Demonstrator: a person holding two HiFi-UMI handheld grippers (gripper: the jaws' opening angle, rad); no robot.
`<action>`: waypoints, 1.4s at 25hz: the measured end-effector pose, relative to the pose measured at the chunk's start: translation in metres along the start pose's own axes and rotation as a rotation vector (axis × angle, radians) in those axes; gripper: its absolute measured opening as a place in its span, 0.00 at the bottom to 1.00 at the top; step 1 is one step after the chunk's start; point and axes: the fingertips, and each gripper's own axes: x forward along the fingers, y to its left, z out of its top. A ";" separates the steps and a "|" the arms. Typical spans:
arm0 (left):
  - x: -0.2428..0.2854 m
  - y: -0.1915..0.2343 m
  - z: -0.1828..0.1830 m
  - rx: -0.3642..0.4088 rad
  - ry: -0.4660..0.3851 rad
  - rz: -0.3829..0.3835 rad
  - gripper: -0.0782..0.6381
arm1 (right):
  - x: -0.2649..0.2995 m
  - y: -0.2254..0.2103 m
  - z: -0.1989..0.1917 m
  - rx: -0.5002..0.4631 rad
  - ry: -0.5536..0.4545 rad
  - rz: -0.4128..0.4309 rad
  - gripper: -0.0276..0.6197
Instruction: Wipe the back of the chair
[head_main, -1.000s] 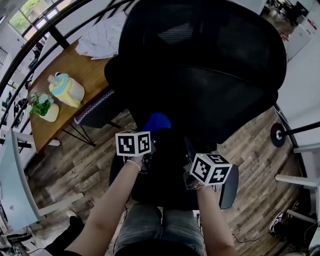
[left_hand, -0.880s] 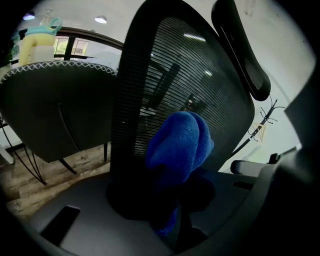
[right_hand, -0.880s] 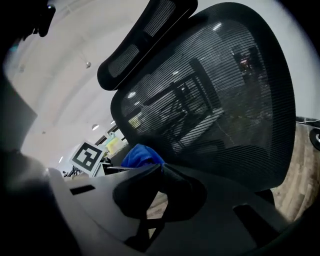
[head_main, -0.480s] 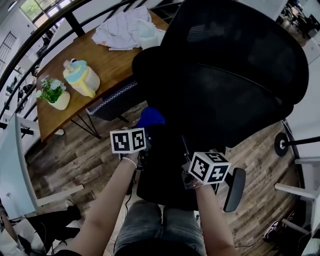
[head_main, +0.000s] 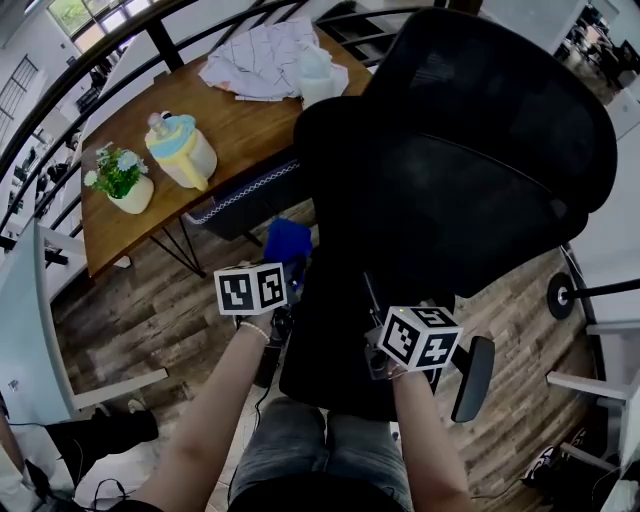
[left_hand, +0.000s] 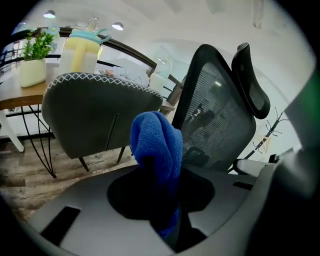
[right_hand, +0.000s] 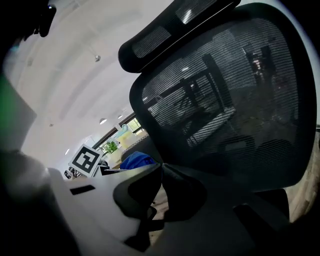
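The left gripper (left_hand: 167, 200) is clamped on a bunched blue cloth (left_hand: 157, 145), which stands up out of its jaws. The right gripper (right_hand: 161, 172) has its jaws closed together on nothing. A person holds both low over the seat of a black office chair, facing its mesh back (head_main: 470, 170).

The cloth is off the lower left edge of that back, near it but apart from the mesh. The headrest (left_hand: 250, 80) rises above the back. No streak or damp patch shows on the mesh, so how much has been wiped cannot be told. As far as the pictures show, the whole back is left to do, and the first job appears to be bringing the cloth across into contact.

Just left of the cloth stands a grey padded chair (left_hand: 95, 110), drawn up to the near edge of a wooden table (head_main: 200, 110). It looks like the likeliest thing to crowd a wide sweep on that side. The office chair's armrest (head_main: 472, 378) juts out beside the right gripper.

On the tabletop, 1 yellow-and-blue jug (head_main: 182, 150) and 1 potted plant (head_main: 120, 175) stand toward the left end. A crumpled pale fabric (head_main: 265, 60) lies at the far edge.
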 end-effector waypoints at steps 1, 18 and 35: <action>-0.005 -0.002 -0.002 0.005 -0.001 -0.009 0.27 | -0.004 0.001 0.000 0.001 -0.003 -0.005 0.09; -0.085 -0.148 -0.001 0.253 -0.085 -0.274 0.27 | -0.126 0.011 0.049 -0.032 -0.212 -0.038 0.09; -0.150 -0.253 0.032 0.418 -0.255 -0.402 0.27 | -0.211 0.068 0.103 -0.197 -0.379 0.121 0.09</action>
